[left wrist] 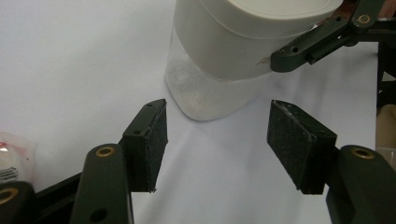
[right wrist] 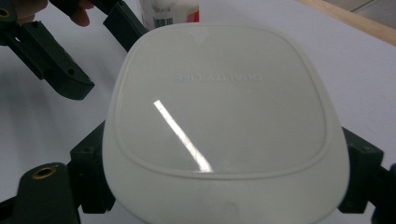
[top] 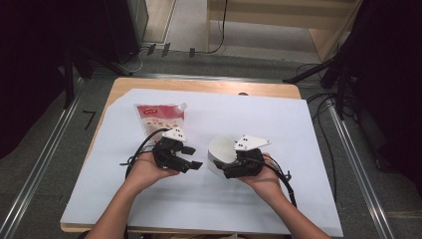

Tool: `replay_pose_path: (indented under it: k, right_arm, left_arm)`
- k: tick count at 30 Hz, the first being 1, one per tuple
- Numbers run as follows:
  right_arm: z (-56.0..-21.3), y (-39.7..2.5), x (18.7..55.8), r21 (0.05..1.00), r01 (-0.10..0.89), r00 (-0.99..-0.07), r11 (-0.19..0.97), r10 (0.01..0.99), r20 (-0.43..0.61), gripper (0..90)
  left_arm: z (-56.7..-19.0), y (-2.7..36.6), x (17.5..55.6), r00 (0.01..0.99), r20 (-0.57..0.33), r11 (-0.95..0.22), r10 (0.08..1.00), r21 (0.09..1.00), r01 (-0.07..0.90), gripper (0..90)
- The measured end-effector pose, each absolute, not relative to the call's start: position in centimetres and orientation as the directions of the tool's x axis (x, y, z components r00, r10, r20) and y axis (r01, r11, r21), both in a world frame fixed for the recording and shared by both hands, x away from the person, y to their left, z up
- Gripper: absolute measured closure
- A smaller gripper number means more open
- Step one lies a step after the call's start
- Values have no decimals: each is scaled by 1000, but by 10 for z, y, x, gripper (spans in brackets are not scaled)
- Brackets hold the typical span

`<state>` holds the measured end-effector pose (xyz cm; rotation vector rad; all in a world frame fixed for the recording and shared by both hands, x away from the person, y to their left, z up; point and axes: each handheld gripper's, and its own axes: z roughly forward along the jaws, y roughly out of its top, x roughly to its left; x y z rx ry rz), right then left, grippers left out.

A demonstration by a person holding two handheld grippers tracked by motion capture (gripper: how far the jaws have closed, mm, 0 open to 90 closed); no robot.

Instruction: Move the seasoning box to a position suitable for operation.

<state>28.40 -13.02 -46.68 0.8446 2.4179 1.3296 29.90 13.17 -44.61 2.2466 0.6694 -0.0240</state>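
While the right claw (top: 230, 167) clamps the white-lidded container (top: 221, 152) by its lid near the middle of the bench (top: 278, 199), the left claw (top: 191, 157) is spread wide and empty just beside it. Toward the far left corner lies a red-and-white pouch (top: 160, 117).

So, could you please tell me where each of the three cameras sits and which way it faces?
High view: fixed above the person's side, looking forward and down at the table; both forearms and both tongs show, left tongs and right tongs.
Left gripper view: rides the left tongs, facing the white-lidded container past open jaws.
Right gripper view: rides the right tongs, looking down across the container's lid, jaws at either side of it.
All three share the container; the red pouch lies behind.
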Motion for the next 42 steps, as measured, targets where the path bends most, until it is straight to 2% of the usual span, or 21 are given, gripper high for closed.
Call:
replay_pose_path:
  k: [5,13,31,36,42]
  right_arm:
    - [-467,-133,288,816,413,-798,403,592,112,141]
    - [-460,-138,286,794,447,-793,411,594,139,130]
    - [-438,-169,256,802,456,-783,387,603,154,154]
    - [-437,-178,246,807,451,-782,382,606,150,257]
    - [-438,-184,237,806,440,-779,396,614,124,485]
  left_arm:
    - [-447,131,299,861,-216,-563,460,679,472,390]
    - [-446,131,299,863,-207,-572,462,674,468,385]
    - [-444,130,299,864,-212,-561,457,685,465,378]
    - [-445,129,299,865,-209,-563,457,685,463,377]
    - [-445,128,298,863,-207,-562,461,684,465,378]
